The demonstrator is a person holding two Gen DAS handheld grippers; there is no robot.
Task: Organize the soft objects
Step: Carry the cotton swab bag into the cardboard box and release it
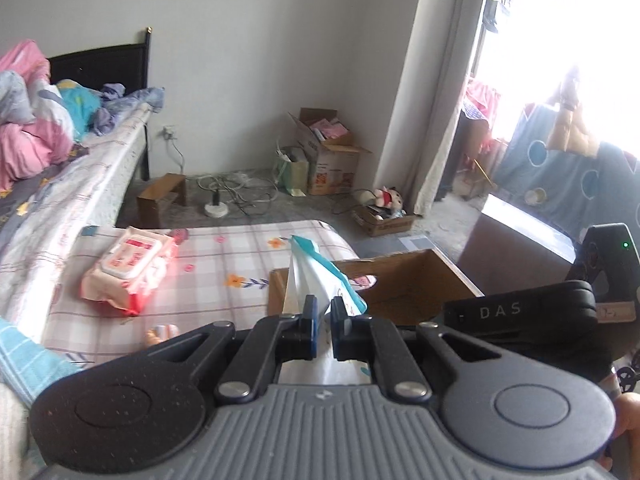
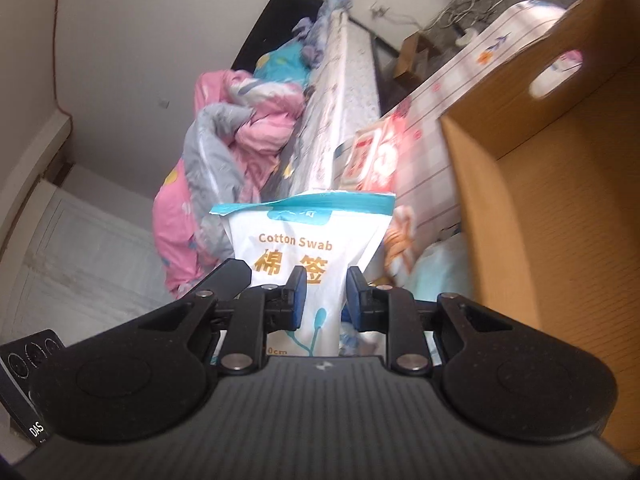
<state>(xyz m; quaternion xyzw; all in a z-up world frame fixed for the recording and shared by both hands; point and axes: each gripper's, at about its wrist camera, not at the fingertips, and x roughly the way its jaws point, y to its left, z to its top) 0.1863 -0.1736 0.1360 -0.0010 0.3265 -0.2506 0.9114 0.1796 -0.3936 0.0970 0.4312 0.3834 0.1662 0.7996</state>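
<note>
Left wrist: we carry cotton swab bag (image 1: pixel 310 276), left tool (image 1: pixel 325 320) and right tool (image 2: pixel 326 300) both clenched on it; next, lower into cardboard box (image 1: pixel 420 280).

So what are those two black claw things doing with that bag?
A person is tidying soft things with a gripper in each hand. The right gripper is shut on a white and teal plastic bag of cotton swabs. The left gripper pinches the same bag by its edge. Both hold it up beside an open brown cardboard box. A pink and white pack of wet wipes lies on the checked floral sheet.
</note>
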